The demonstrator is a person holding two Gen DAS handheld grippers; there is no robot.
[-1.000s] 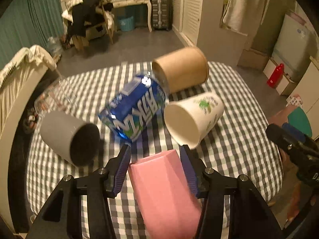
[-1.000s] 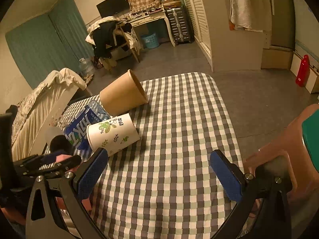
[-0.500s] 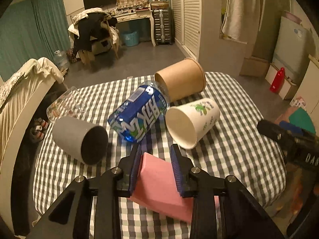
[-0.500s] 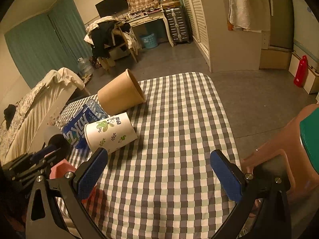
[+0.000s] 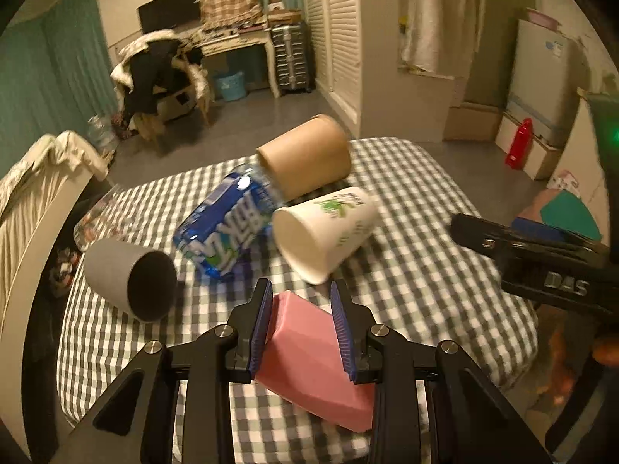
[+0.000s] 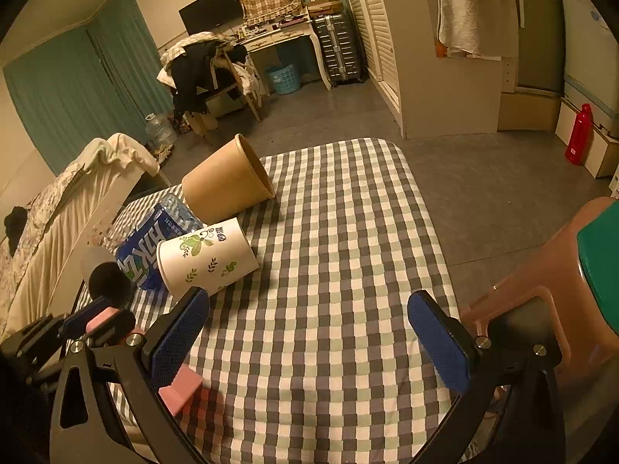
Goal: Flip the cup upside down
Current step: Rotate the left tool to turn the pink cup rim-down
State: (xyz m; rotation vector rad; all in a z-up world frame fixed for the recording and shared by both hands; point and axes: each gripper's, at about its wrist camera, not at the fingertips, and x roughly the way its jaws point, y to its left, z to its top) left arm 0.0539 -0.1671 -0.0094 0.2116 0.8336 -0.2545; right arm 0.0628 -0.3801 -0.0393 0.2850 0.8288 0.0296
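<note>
Over the last second my left gripper (image 5: 301, 324) has swung the pink cup (image 5: 309, 359) from pointing straight away from me to lying slanted, its closed base toward the far left and its wider mouth end toward the near right. The blue pads press both sides of the cup near its base, so the left gripper is clamped on it. The cup is at the near edge of the checked tablecloth (image 5: 418, 270); I cannot tell whether its mouth end rests on the cloth or hangs just above it.

My right gripper (image 6: 309, 332) is spread wide with nothing between its fingers, over bare cloth to the right of the clutter.

Beyond the pink cup lie a grey cup (image 5: 127, 274) on the left, a blue-labelled water bottle (image 5: 224, 228), a white paper cup with green leaf print (image 5: 329, 232) and a brown paper cup (image 5: 305, 154) farthest off, all on their sides.

I judge the pink cup light and stiff, faceted plastic with smooth walls, so it could slip or pivot in the pads. Holding nearer mid-height would steady it for turning mouth-down.
</note>
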